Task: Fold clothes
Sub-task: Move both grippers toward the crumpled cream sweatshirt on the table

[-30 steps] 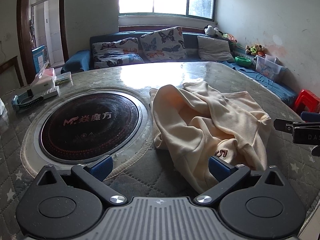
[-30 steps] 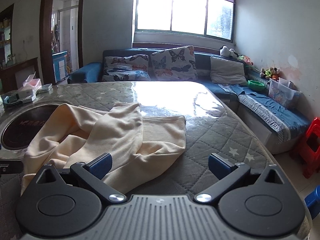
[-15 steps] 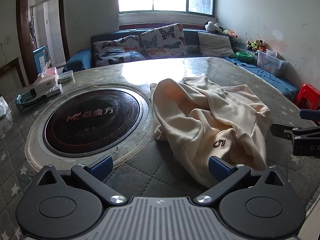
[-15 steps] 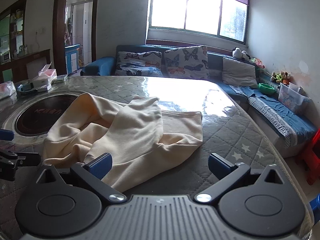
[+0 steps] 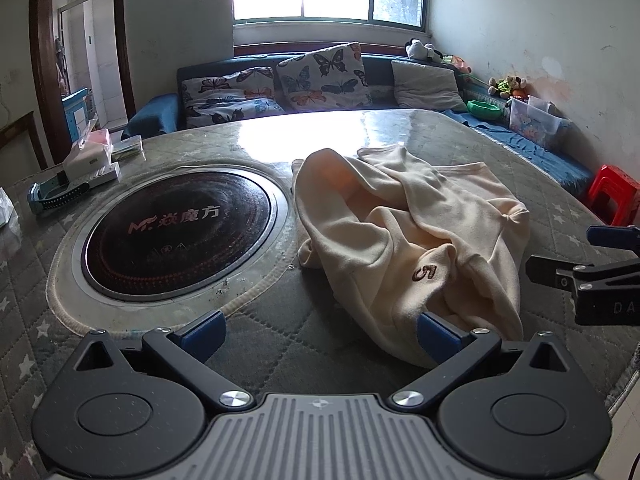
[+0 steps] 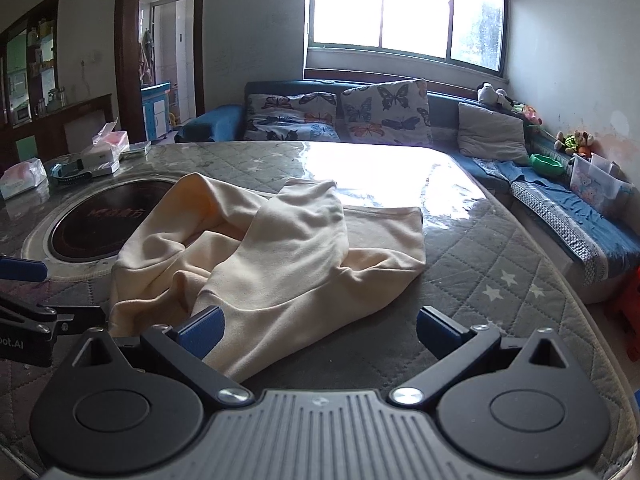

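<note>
cream garment (image 5: 404, 236) crumpled on table (image 6: 500, 256); "5" mark (image 5: 424, 274) only in left view; both grippers released.

Left gripper (image 5: 319, 335) has drawn back and risen slightly: the cream garment (image 5: 408, 240) now sits lower-centre in the left wrist view, its embroidered "5" (image 5: 424, 273) fully exposed. Right gripper (image 5: 580, 280) has moved up at the right edge of that view. In the right wrist view the garment has shifted toward centre; the left gripper now intrudes further at lower left.
</note>
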